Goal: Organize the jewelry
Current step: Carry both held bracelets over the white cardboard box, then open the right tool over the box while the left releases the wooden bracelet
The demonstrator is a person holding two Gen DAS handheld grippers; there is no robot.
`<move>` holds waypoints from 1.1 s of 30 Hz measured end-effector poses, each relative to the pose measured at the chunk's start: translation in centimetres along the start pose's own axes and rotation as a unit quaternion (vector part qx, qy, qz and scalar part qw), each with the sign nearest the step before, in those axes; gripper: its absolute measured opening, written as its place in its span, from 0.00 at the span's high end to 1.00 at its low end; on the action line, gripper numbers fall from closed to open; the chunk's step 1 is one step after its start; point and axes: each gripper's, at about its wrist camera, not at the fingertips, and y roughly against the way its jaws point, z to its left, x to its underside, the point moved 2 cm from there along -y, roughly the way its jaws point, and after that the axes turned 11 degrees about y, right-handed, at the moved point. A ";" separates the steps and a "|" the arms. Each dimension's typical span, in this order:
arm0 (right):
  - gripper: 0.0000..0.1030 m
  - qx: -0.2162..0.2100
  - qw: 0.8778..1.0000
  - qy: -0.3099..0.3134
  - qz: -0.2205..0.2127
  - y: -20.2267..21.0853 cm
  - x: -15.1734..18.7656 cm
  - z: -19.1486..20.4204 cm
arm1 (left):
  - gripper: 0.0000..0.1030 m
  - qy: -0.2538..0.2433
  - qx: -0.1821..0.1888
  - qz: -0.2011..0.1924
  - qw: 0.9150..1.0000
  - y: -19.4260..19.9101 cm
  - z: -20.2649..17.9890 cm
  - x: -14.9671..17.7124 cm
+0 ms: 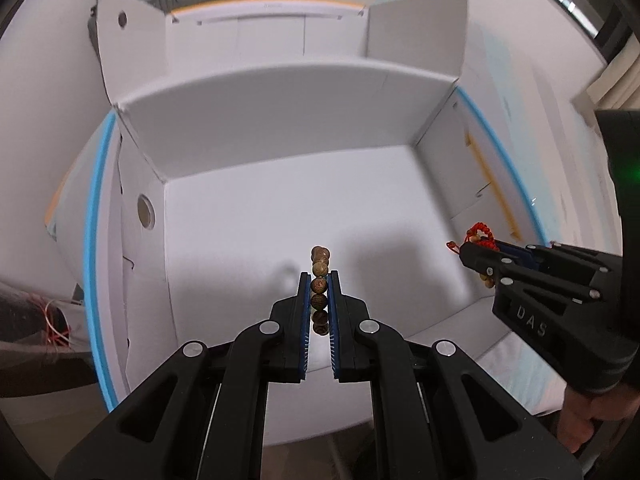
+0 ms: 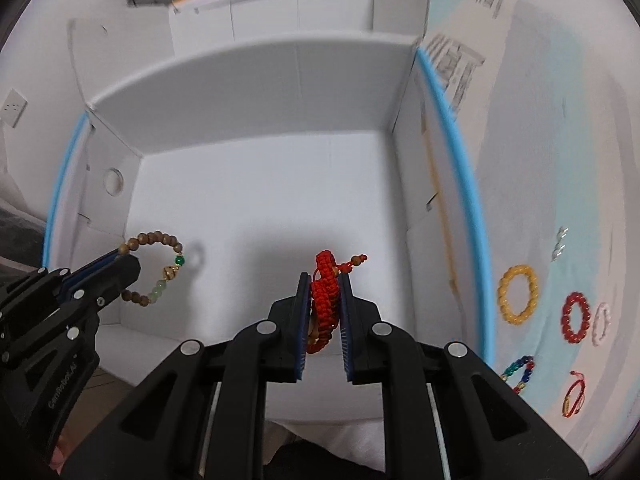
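You are holding both grippers above an open white cardboard box (image 1: 280, 216), each one pointing steeply down into it and each carrying a bracelet. Your left gripper (image 1: 320, 280) has its jaws pressed together on a wooden bead bracelet (image 1: 320, 268); in the right wrist view that same wooden bead bracelet (image 2: 154, 272) hangs as a loop of brown beads with a green bead, a gold bead and a few pale green ones, over the left half of the box floor. Your right gripper (image 2: 325, 284) is pinching a red braided cord bracelet (image 2: 326, 296), bunched between the blue pads, with a knotted end sticking out toward the far right; it hangs over the right half of the box. The box floor below both bracelets looks bare and white. Outside the box, to the right on a pale blue cloth (image 2: 536, 340), more jewelry lies waiting: a yellow bead bracelet (image 2: 517, 294), a red bead bracelet (image 2: 576, 317), a pale pink bracelet (image 2: 601, 323), a multicoloured bead bracelet (image 2: 520, 372), a thin red cord bracelet (image 2: 574, 398) and some small silver pieces (image 2: 560, 245) farther off. The step in hand appears to be carrying this pair of bracelets into the box. The next move likely calls for lowering each close to the floor, keeping them apart, then spreading the jaws so the pieces drop without tangling.
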 end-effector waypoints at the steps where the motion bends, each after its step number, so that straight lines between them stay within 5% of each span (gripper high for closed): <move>1: 0.88 0.001 1.000 0.002 0.008 -0.5 -0.1 0.1 | 0.93 0.001 -0.005 0.008 1.000 -0.5 0.2 0.0; 14: 0.85 0.008 0.998 0.014 0.056 -4.5 -0.8 1.4 | 0.92 -0.007 -0.050 0.049 0.998 -3.1 1.8 -0.4; 15: 0.79 0.009 0.998 0.014 0.055 -4.5 -0.7 1.4 | 0.91 -0.006 -0.052 0.047 0.998 -3.1 1.8 -0.3; 19: 0.64 0.008 0.999 0.009 0.047 -4.5 -0.5 1.4 | 0.64 0.001 -0.060 0.035 0.998 -2.8 2.3 -0.1; 25: 0.48 0.009 0.999 0.003 0.039 -4.2 -0.2 1.2 | 0.40 -0.002 -0.073 0.017 0.997 -2.1 2.6 0.5; 33: 0.29 0.010 1.000 0.003 0.001 -1.9 0.5 1.2 | 0.22 -0.004 -0.070 -0.004 0.998 -0.9 3.3 0.4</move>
